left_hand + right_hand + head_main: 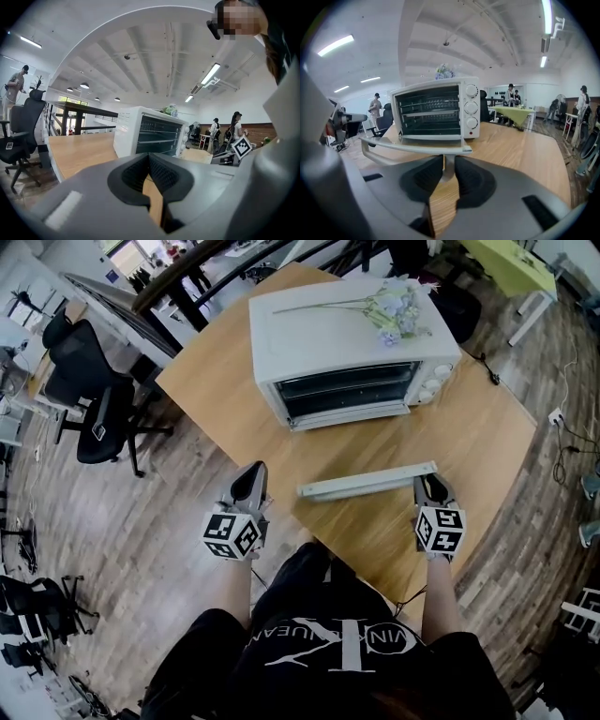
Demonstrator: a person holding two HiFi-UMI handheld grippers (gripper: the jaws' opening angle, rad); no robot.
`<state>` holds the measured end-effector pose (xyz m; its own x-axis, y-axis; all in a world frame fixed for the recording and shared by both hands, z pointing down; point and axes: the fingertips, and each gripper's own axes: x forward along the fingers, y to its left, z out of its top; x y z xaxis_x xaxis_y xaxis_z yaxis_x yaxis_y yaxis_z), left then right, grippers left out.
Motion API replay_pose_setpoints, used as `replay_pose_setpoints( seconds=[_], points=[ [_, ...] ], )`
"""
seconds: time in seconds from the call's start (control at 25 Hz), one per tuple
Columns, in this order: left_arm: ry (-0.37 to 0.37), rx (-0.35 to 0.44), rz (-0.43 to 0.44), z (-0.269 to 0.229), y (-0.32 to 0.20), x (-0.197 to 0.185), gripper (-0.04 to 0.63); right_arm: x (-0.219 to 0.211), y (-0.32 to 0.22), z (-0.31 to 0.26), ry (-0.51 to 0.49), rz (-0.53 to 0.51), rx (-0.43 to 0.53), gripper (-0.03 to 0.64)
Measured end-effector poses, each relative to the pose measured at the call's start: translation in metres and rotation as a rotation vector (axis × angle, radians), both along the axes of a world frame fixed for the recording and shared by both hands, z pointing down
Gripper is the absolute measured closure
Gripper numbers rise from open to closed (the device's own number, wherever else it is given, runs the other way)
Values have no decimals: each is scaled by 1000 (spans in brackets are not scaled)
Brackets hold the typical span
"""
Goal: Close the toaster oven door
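White toaster oven [347, 343] on far side of wooden table [487, 446], flowers [394, 307] lying on top. Door [367, 480] dropped flat toward the person. Right gripper [431, 486] clenched on door handle's right-end post [448, 165]. Left gripper [251, 482] near table's left edge, well apart from door, jaws pressed together on nothing.

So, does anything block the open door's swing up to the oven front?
Nothing visible does. The right gripper has its jaws on the door handle at its right end. The toaster oven opening shows only bare racks. The flowers lie on its top, clear of the swing.
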<state>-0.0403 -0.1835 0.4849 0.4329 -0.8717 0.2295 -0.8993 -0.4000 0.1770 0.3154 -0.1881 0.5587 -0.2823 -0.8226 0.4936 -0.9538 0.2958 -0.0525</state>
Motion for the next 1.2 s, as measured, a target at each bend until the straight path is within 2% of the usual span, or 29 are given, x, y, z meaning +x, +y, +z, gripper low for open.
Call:
replay_pose_setpoints(
  seconds=[0.44,0.8,1.2],
  points=[
    [8,69,14,-29,-37,-14,584,-5,-38,-69,-52,52,129,531],
    [15,79,37,-32,-53,-11,584,-10,-63,-103,-59,48,177,531],
    [-13,103,60,-35,-67,-5,584,-19,-92,-125,-93,23,189,535]
  ],
)
